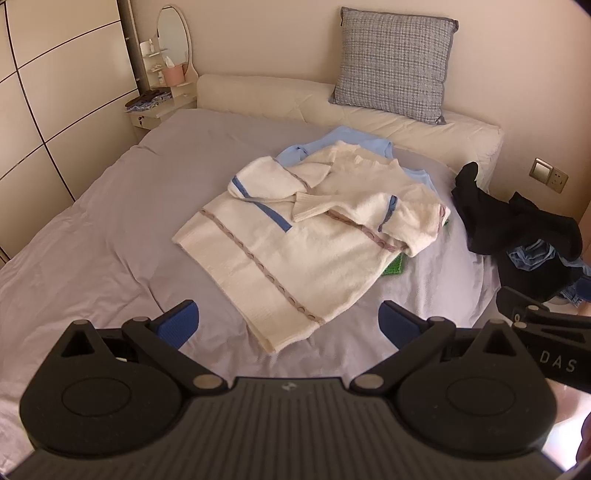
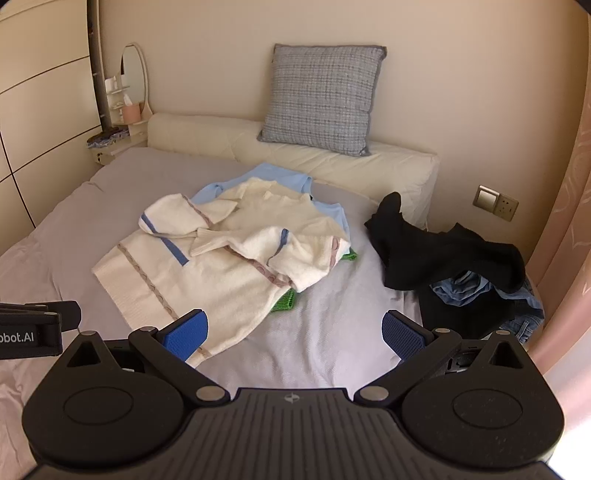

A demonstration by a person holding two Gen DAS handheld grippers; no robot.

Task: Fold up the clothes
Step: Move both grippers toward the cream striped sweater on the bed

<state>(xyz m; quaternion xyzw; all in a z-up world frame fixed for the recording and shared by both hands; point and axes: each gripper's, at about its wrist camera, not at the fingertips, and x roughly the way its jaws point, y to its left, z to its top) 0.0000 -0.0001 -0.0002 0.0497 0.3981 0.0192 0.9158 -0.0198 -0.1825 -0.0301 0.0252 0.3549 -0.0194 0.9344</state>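
The cream sweater [image 1: 295, 236] lies flat on the bed [image 1: 110, 206], sleeves folded across its chest, long axis running from near hem to far collar. Both tongs, left gripper [image 1: 289, 323] and right gripper [image 2: 294, 334], stand apart, empty, above the hem; the left is nearer its centre.

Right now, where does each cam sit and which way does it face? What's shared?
Left wrist: on the left gripper, above the foot of the bed, facing the headboard; open jaws frame the cream sweater; the right gripper shows at the right edge.
Right wrist: on the right gripper, same heading, set further right; open jaws frame bare sheet beside the sweater's hem; the left gripper shows at the left edge.
Shared: sweater, grey pillow, dark clothes pile, oval mirror.
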